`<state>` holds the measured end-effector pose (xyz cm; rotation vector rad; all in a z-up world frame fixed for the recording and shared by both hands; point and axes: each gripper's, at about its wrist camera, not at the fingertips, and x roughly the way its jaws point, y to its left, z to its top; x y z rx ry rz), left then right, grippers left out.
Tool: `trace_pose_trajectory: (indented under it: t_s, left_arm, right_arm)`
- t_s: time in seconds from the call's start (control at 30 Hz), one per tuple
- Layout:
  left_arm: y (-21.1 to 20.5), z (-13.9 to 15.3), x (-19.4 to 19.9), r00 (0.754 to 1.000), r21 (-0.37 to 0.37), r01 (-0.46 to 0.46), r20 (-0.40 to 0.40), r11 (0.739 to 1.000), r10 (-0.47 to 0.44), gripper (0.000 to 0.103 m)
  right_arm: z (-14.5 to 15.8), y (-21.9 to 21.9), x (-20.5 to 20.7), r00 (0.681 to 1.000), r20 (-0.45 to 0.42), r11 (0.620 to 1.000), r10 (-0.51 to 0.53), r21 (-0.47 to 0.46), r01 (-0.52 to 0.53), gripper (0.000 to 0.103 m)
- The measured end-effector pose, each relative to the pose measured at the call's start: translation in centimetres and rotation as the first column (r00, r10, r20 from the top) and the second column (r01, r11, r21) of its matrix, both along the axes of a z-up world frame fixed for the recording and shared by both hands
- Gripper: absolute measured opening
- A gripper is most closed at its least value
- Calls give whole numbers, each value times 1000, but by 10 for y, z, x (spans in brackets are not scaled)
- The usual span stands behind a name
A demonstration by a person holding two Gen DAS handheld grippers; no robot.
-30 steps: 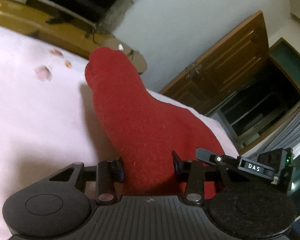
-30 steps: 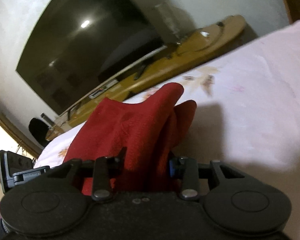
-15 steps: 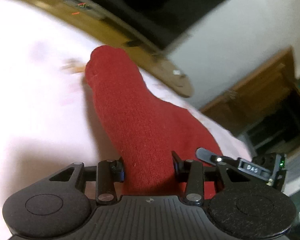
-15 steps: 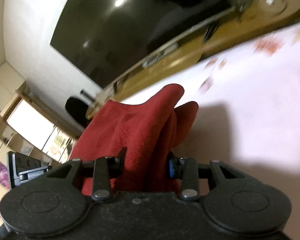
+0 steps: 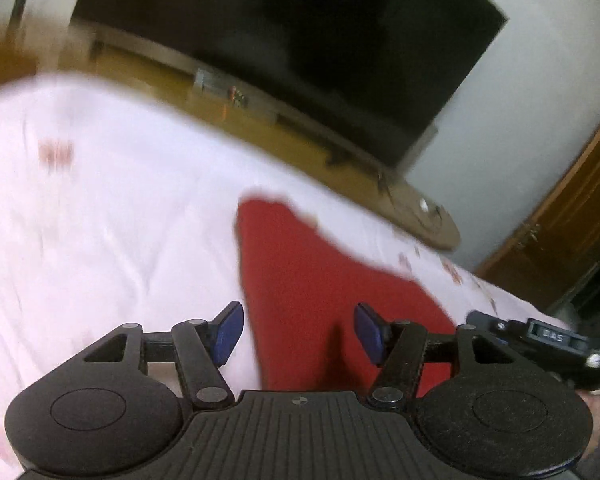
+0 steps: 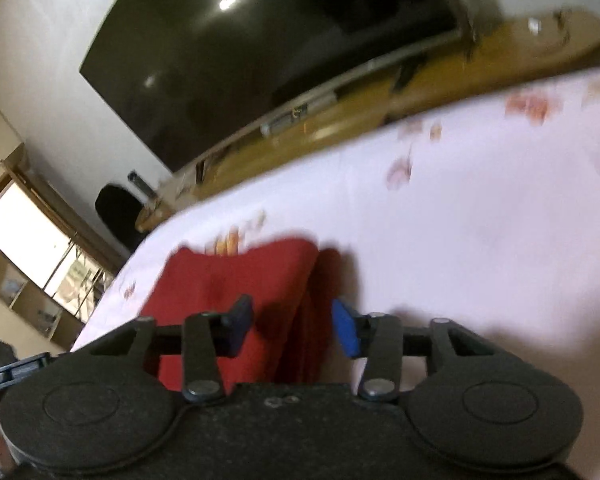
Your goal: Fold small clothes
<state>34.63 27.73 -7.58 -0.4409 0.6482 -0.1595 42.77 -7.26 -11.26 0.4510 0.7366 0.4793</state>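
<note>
A red knitted garment lies flat on the pale pink bed sheet. My left gripper hovers over its near end with the jaws opening; the blue pads stand clear of the cloth, which lies beneath the gap. In the right wrist view the same red garment lies folded double on the sheet. My right gripper is over its near edge, jaws opening, its pads apart from the fabric.
A big dark television stands on a long wooden bench beyond the bed's far edge. A wooden door is at the right. A shelf unit with a bright window sits at the left in the right wrist view.
Both grippers have let go of the red garment, which hung bunched between their pads before and now lies flat on the sheet. Both views have swung toward the television.
</note>
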Motion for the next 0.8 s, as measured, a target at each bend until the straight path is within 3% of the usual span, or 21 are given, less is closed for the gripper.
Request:
trace_pose_trajectory:
  t_s: [0.1,0.2,0.3,0.37,0.47,0.5,0.6,0.8]
  left_arm:
    - [-27,19,16,997,43,70,43,997,-71,60]
    - [-63,17,41,988,104,151,19,983,-153,60]
    - [-84,-12,69,984,185,165,-102,969,-148,60]
    - [-96,-16,74,985,233,163,-90,959,-146,60]
    - [-98,1,56,985,247,172,-73,954,-158,60]
    - [-95,8,41,985,244,172,-50,954,-165,60]
    - [-78,22,4,988,253,148,3,956,-154,60]
    - [-58,7,-51,996,247,84,17,965,-91,60]
  right_arm:
    - [11,9,7,999,38,999,25,-26,-24,36]
    - [6,26,13,997,35,997,64,-49,-62,32]
    - [-11,52,26,997,-15,979,72,-188,-74,30]
    - [-22,60,36,999,-22,960,31,-278,-35,39]
    - [-16,47,43,997,-73,968,1,-251,-19,36]
    - [-10,45,38,999,-53,965,8,-262,-22,32]
    - [7,23,8,999,-13,973,34,-227,-36,34]
    - [6,2,-54,986,-74,981,146,-117,-154,39]
